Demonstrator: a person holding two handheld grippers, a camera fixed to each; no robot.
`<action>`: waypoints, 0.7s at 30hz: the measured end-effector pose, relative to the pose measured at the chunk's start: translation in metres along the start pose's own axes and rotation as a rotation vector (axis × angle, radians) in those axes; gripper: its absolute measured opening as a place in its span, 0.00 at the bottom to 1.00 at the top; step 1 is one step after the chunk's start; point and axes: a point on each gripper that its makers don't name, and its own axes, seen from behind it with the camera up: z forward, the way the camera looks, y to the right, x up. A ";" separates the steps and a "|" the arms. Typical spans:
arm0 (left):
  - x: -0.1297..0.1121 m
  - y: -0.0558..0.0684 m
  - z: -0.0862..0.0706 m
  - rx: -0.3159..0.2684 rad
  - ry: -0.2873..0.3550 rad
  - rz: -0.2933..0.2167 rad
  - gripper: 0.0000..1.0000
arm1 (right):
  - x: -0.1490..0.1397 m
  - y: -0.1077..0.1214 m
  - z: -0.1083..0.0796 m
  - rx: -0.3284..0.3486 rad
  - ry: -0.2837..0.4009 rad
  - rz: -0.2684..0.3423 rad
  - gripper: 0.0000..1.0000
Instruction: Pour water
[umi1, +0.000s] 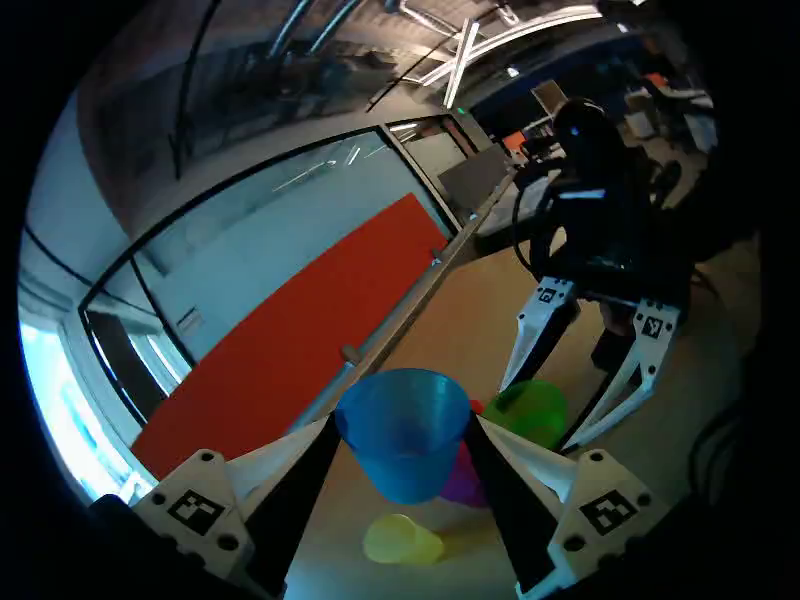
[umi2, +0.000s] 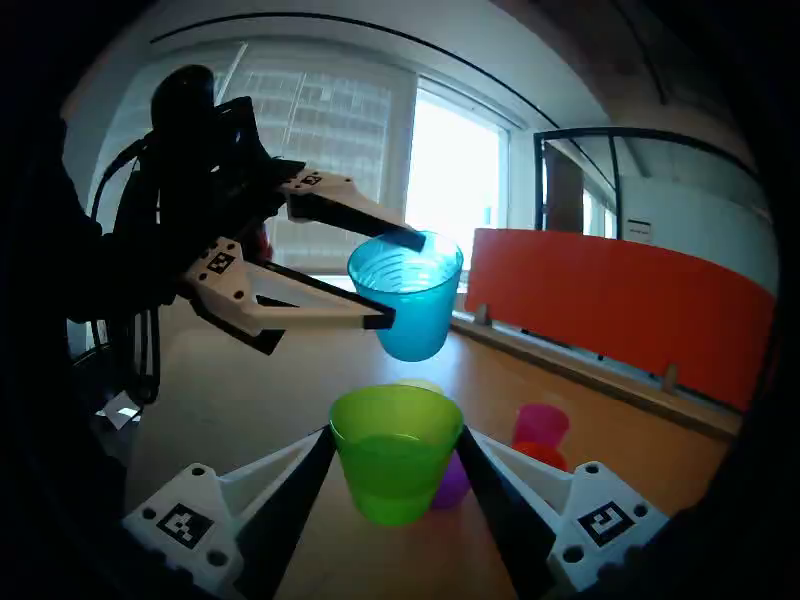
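Seemingly upright, mouth up: blue cup (umi2: 410, 300) in left hand-held gripper (umi2: 403, 280).

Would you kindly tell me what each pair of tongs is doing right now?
Left tongs: closed on the blue cup, held in the air.
Right tongs: closed on the green cup.

blue cup (umi2: 405, 300): raised, near upright | green cup (umi2: 393, 460): lower, contents unclear

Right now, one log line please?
left gripper: shut on blue cup; right gripper: shut on green cup; blue cup held higher
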 end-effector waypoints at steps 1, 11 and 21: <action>-0.001 -0.002 0.001 -0.002 -0.001 -0.042 0.88 | 0.000 0.000 0.000 -0.001 0.000 0.001 0.91; -0.022 -0.012 -0.001 -0.026 -0.009 -0.389 0.88 | 0.001 0.004 0.000 -0.009 0.002 0.010 0.91; -0.051 -0.008 -0.004 -0.041 -0.077 -0.489 0.88 | 0.003 0.010 -0.003 -0.023 0.003 0.019 0.91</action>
